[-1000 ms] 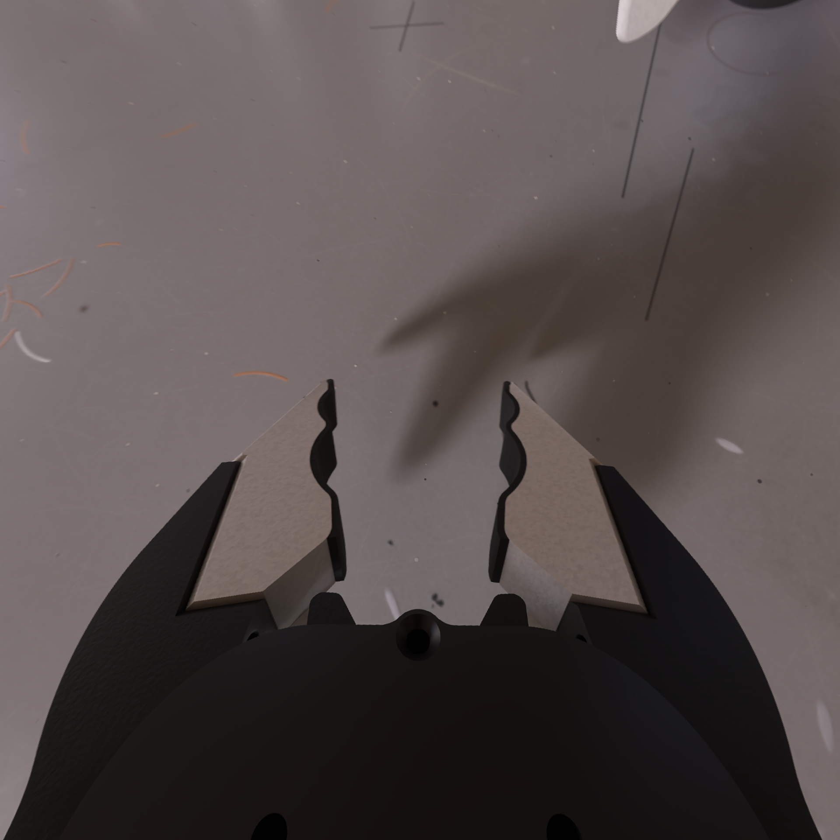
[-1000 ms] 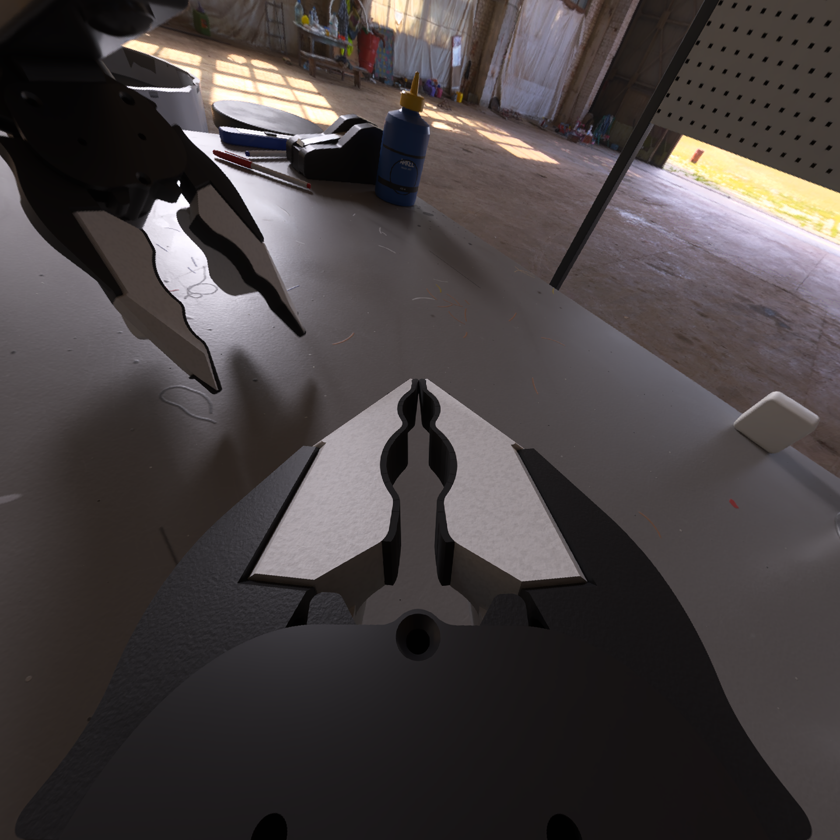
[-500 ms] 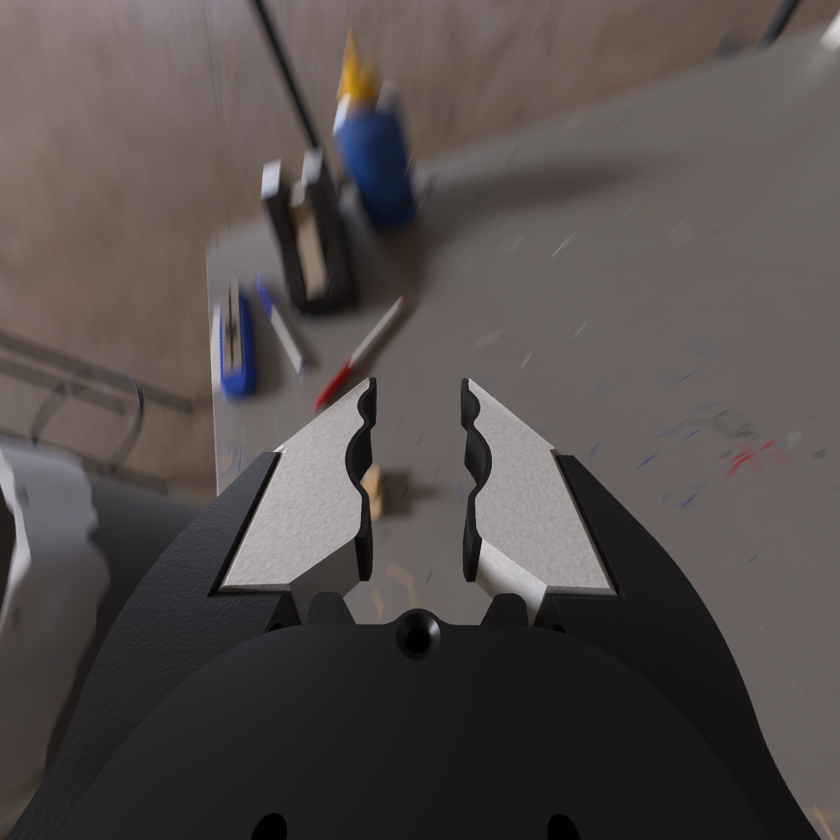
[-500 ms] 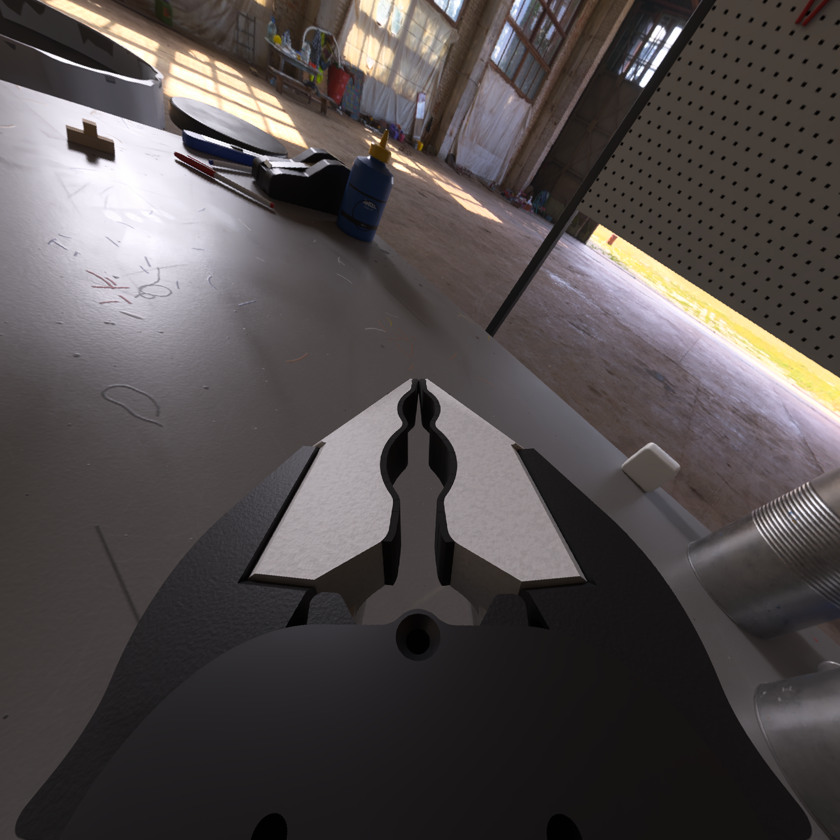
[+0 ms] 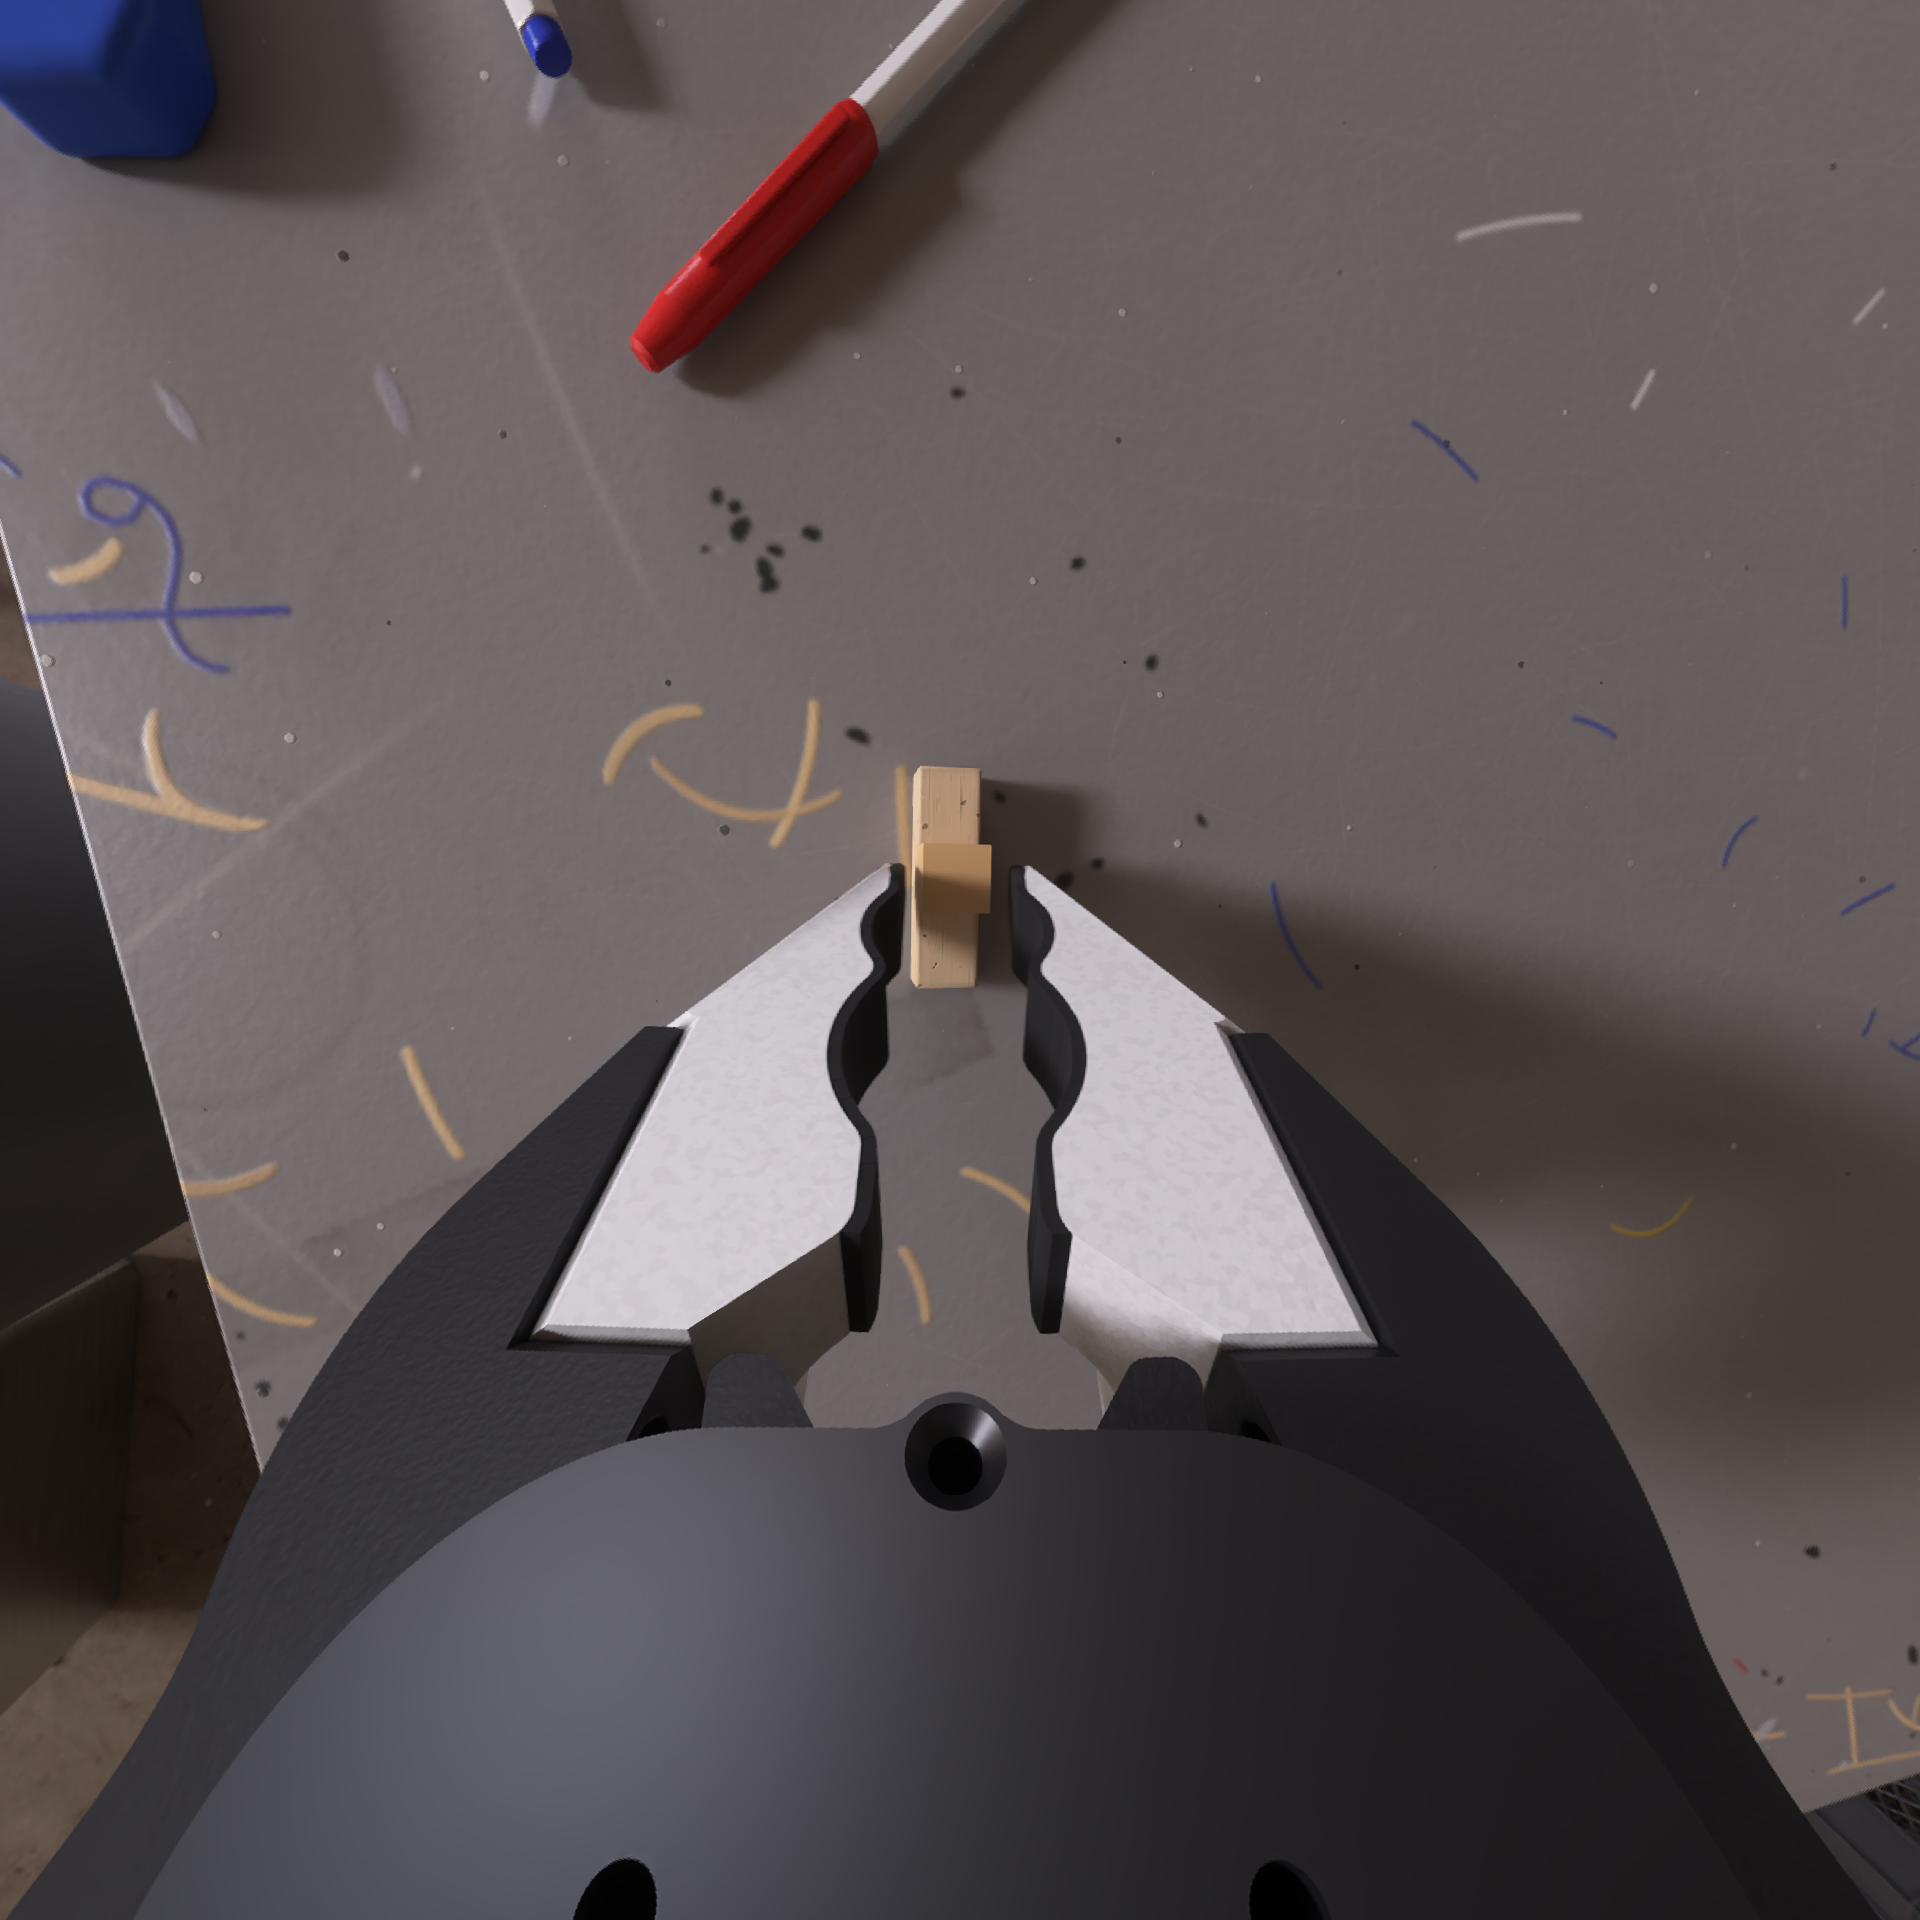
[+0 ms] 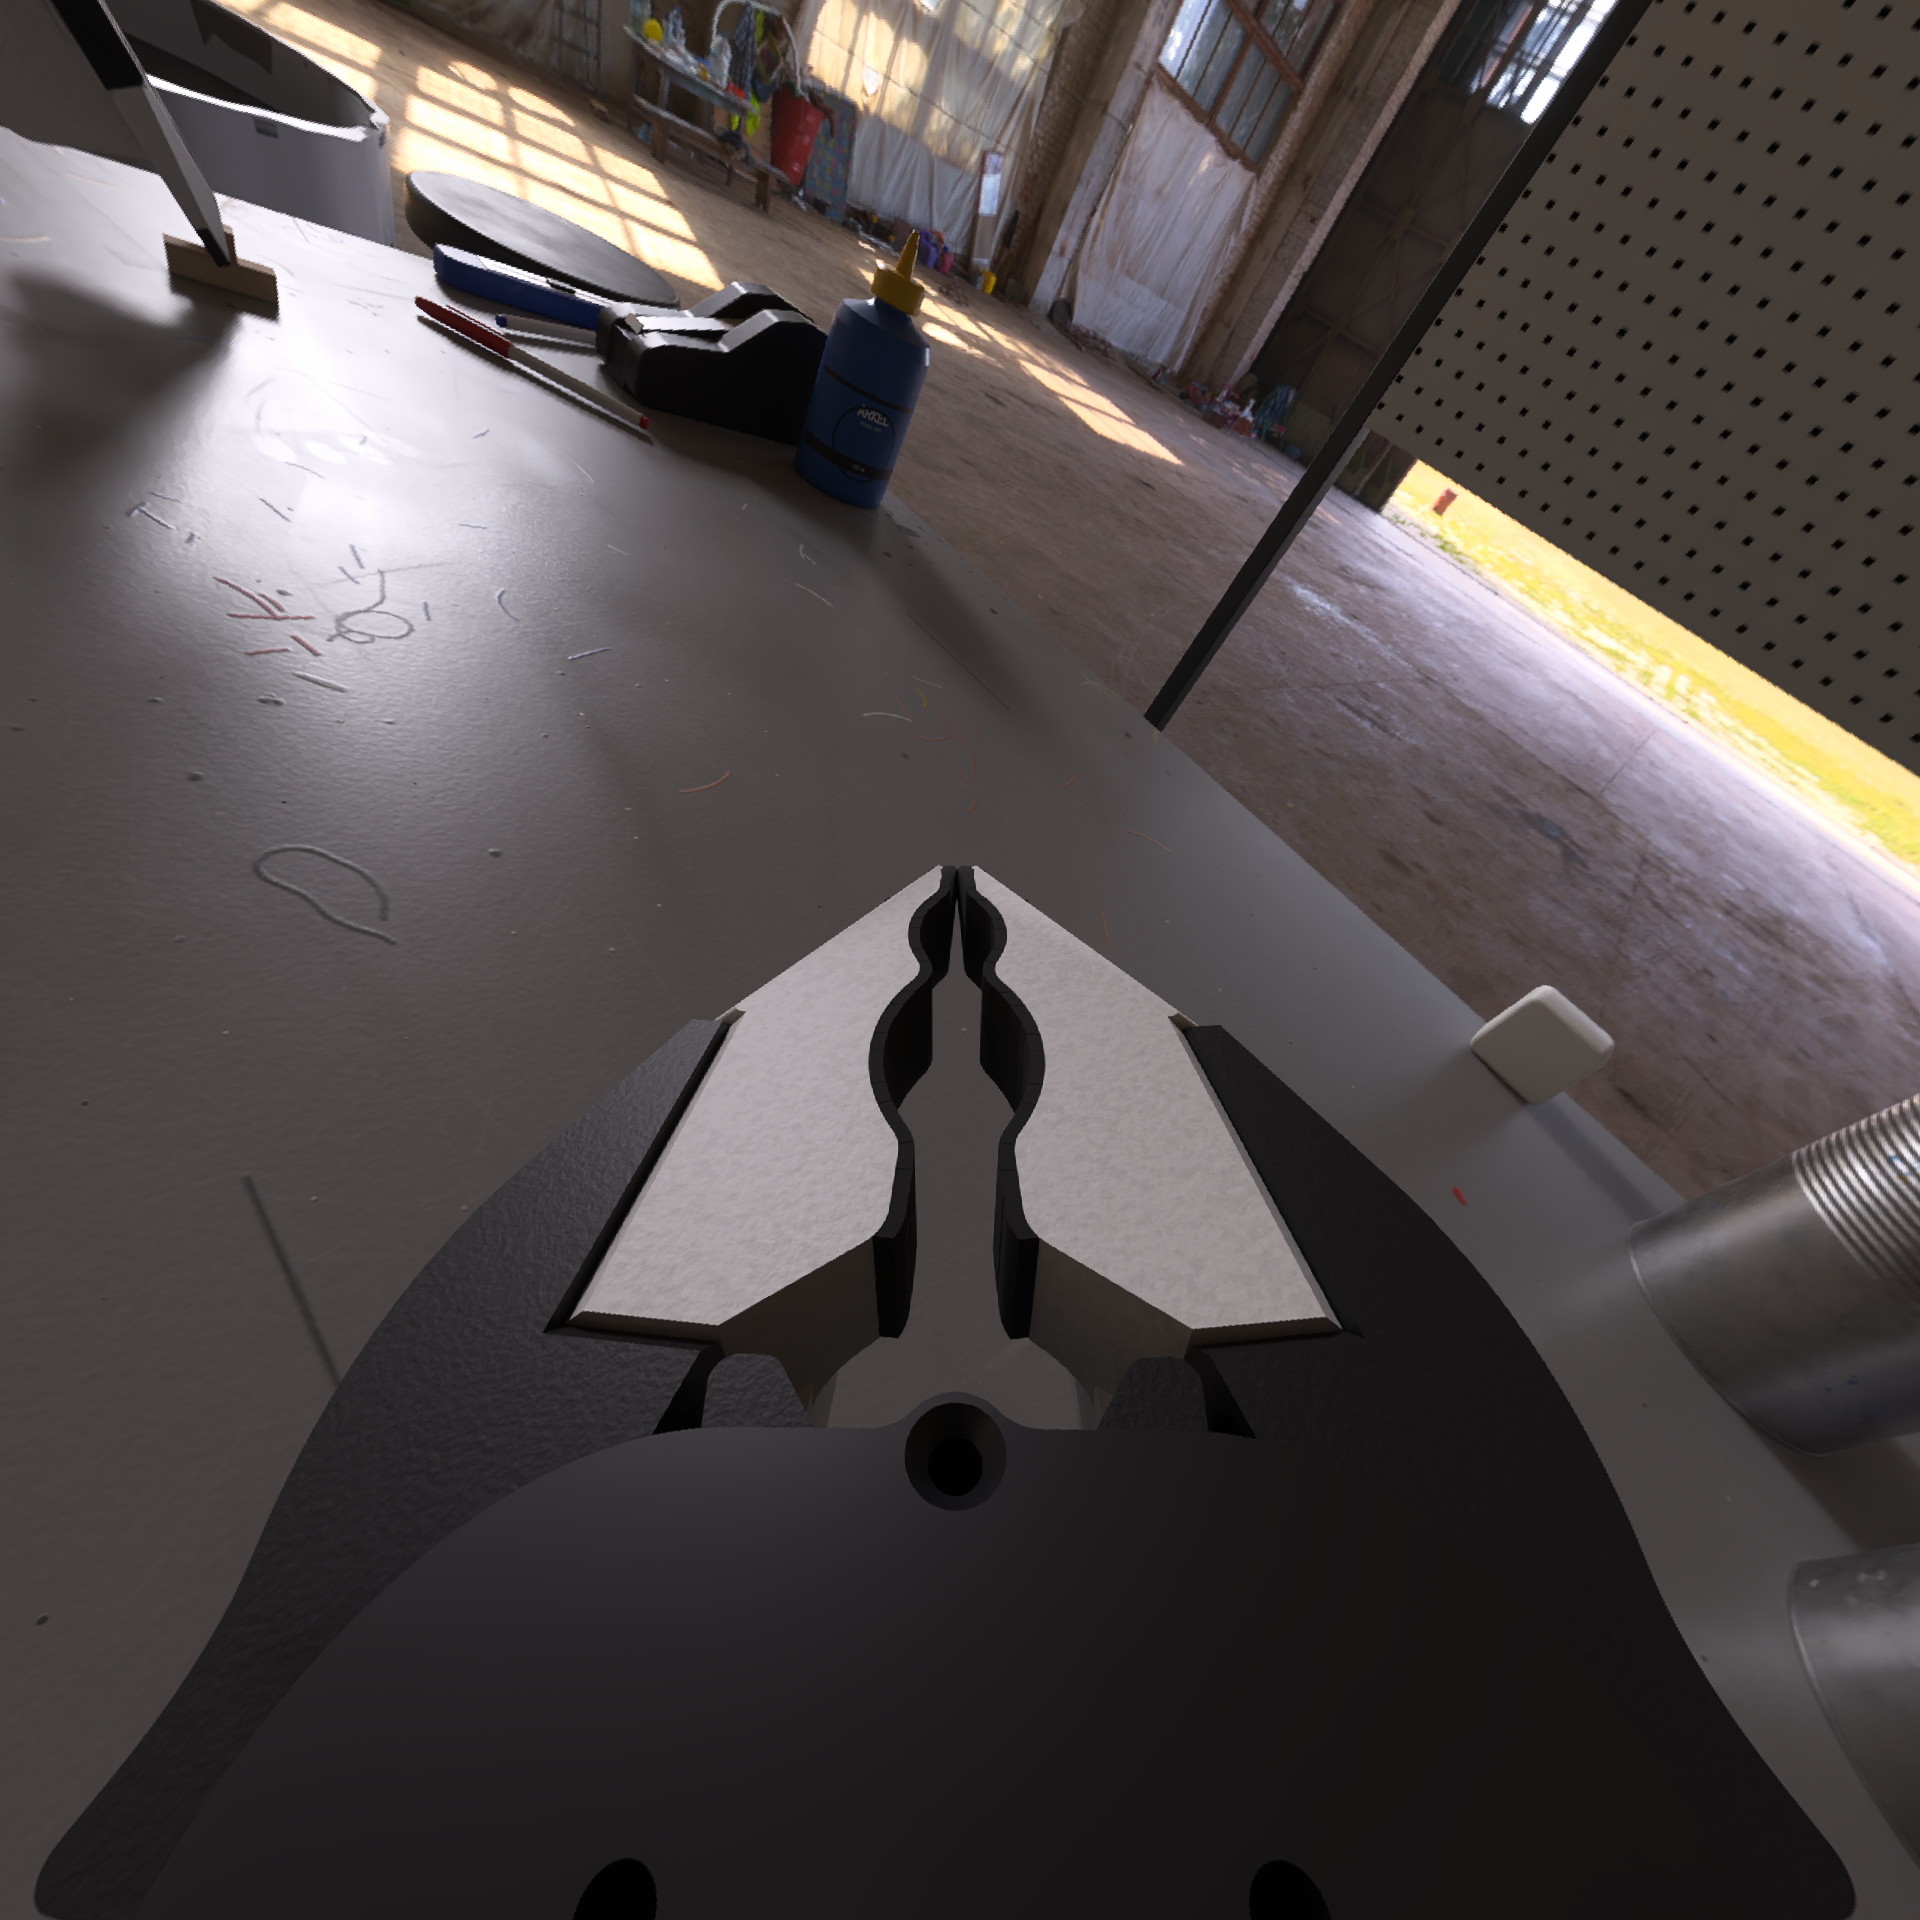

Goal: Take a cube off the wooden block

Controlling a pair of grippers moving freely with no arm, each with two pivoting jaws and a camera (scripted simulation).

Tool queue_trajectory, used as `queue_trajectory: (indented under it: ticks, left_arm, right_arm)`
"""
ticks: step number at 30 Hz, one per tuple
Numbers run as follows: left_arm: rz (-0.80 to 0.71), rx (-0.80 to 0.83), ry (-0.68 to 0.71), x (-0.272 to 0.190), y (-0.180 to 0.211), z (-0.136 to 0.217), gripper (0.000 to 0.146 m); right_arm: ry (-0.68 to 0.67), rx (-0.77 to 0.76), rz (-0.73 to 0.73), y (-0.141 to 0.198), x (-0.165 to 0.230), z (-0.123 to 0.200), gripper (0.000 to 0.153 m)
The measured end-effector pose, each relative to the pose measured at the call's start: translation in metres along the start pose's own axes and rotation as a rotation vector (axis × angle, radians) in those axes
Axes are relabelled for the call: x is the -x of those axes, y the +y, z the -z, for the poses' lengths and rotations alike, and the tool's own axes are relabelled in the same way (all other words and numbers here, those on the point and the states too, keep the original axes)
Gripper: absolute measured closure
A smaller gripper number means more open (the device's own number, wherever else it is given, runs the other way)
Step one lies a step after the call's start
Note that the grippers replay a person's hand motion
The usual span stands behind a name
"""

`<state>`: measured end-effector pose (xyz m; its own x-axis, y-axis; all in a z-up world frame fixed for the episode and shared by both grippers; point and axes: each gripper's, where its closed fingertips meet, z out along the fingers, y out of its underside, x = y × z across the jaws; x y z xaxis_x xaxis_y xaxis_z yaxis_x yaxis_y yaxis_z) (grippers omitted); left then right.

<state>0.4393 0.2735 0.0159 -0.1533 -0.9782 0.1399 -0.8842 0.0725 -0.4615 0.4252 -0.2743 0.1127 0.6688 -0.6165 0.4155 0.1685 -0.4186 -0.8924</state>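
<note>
In the left wrist view a long pale wooden block (image 5: 945, 805) lies on the grey table, with a small wooden cube (image 5: 951, 878) on its middle. My left gripper (image 5: 956, 876) is open, looks down on them, and its fingertips (image 5: 891, 883) stand on either side of the cube with narrow gaps. In the right wrist view the block (image 6: 244, 278) is far off at the top left, with a finger (image 6: 187, 156) of the left gripper down on it; the cube is hidden there. My right gripper (image 6: 956, 873) is shut and empty, low over the table.
A red marker (image 5: 758, 239), a blue-tipped pen (image 5: 542, 42) and a blue tool (image 5: 104, 73) lie beyond the block. The table edge (image 5: 104, 831) runs close on the left. A glue bottle (image 6: 862, 405), a black holder (image 6: 717, 353), a white eraser (image 6: 1538, 1039) and metal pipes (image 6: 1787, 1278) lie near the right gripper.
My left gripper swung from bare table to the far corner and came down over the block, its jaws narrowing around the cube. My right gripper stayed shut and shifted slightly.
</note>
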Motion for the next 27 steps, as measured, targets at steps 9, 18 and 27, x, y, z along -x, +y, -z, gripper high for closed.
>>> queue_trajectory:
  ticks: [9, 18, 27]
  left_arm:
    - [-0.165, -0.176, -0.120, -0.010, -0.026, 0.033, 0.133]
    - [-0.690, -0.631, -0.116, -0.192, -0.081, 0.136, 0.133]
    - [-1.195, -0.590, 0.235, -0.401, -0.015, 0.050, 0.133]
  right_arm:
    - [0.005, -0.013, -0.009, -0.003, -0.001, 0.003, 0.153]
    - [-0.018, -0.013, -0.014, -0.004, 0.006, 0.001, 0.153]
    - [-0.070, -0.023, -0.001, -0.008, 0.021, 0.002, 0.153]
